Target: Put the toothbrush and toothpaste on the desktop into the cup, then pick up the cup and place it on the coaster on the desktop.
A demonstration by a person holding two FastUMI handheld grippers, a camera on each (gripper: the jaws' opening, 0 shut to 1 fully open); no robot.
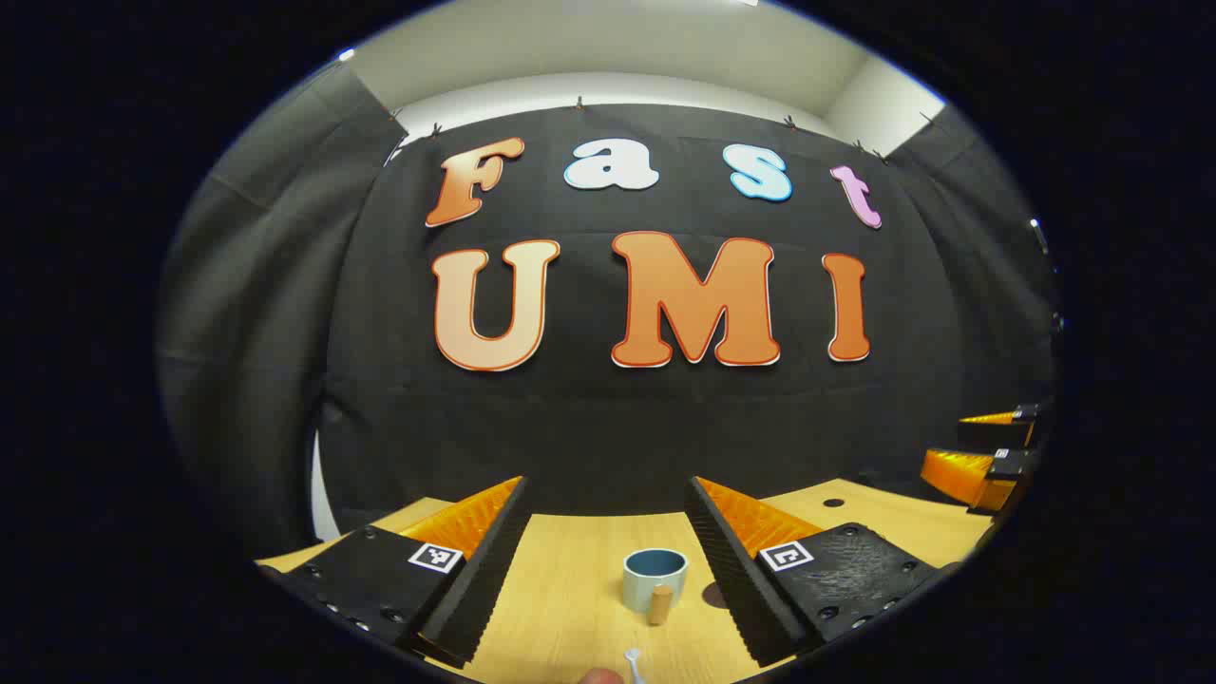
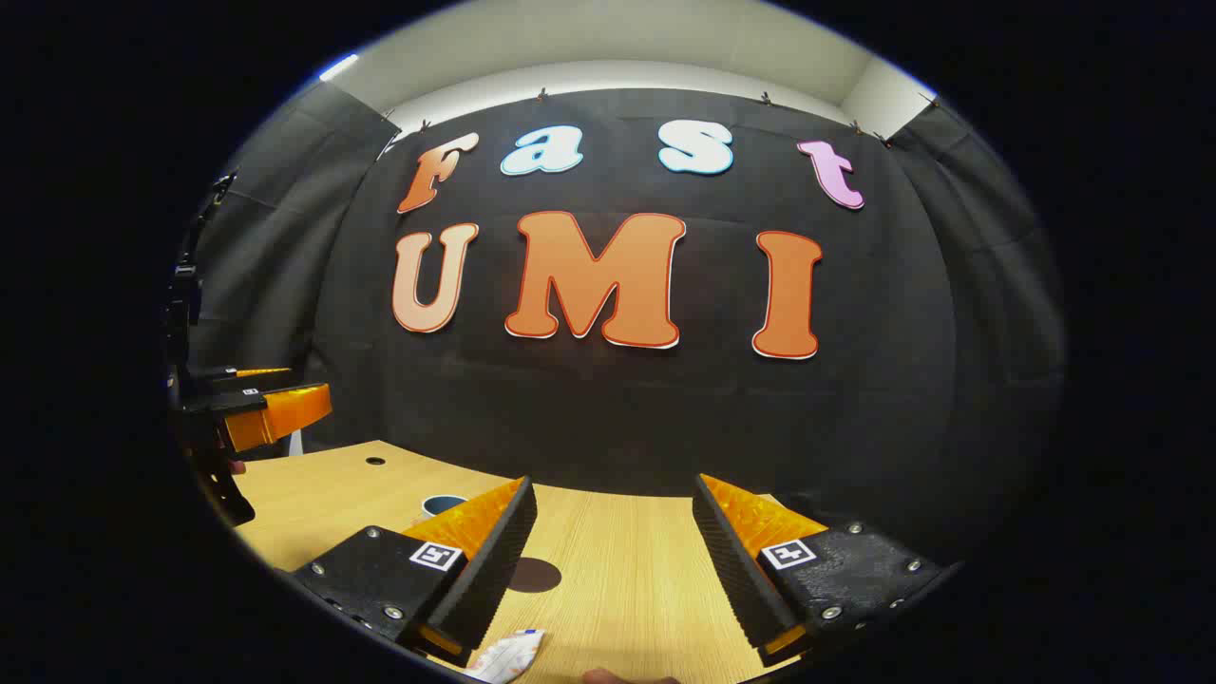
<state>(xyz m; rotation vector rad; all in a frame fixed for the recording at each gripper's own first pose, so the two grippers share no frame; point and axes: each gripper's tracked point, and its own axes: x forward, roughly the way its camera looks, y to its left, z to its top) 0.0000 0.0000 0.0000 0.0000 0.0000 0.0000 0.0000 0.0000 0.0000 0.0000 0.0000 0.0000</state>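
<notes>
At six o'clock below our open, empty left tongs [image 1: 608, 560] lies the toothbrush [image 1: 633, 663], with the cup [image 1: 655, 579] just ahead; our right tongs [image 2: 613, 560] are also open and empty.

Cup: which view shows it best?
Left gripper view. The cup stands whole and upright on the desktop, between that gripper's open fingers, handle facing the camera. In the right gripper view just its rim peeks over the near finger.

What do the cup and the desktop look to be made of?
Cup: probably glazed ceramic, going by its thick smooth rim, pale outside and blue inside; the stubby tan handle looks like wood or cork. Desktop: light wood or wood-look laminate, with straight parallel grain and a matte finish.
</notes>
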